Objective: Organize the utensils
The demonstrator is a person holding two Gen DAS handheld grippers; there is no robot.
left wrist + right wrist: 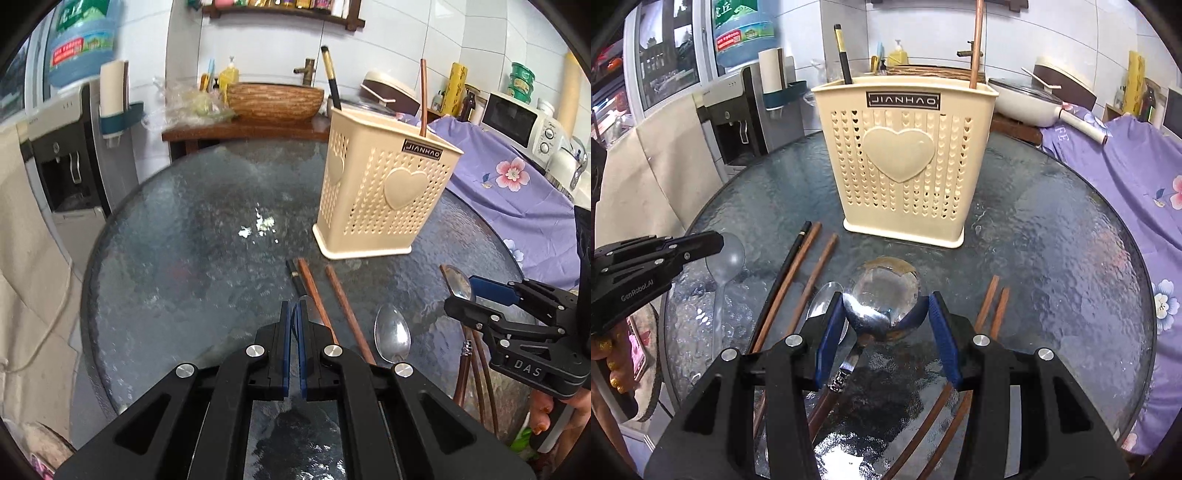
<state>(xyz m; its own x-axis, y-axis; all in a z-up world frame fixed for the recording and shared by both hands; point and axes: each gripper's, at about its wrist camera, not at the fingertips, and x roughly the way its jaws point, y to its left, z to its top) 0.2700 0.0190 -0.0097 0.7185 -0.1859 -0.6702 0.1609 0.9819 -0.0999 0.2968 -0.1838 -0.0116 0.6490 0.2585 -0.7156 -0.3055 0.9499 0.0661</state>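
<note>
Round glass tabletop, kitchen clutter behind. Right gripper clamps the metal spoon by its bowl. Left gripper nearly closed on a clear plastic spoon. Next, likely: carry both into the beige holder. Loose chopsticks and a second metal spoon crowd the path.

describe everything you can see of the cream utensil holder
The cream utensil holder is a boxy plastic caddy, upright on the textured glass table. Its walls are perforated with small heart cutouts, each visible face bearing a raised solid heart, with a dark JIANHAO label near the rim. A flared base meets the glass. A black chopstick and a brown chopstick stand inside. Neither gripper touches it; loose utensils lie in front.
</note>
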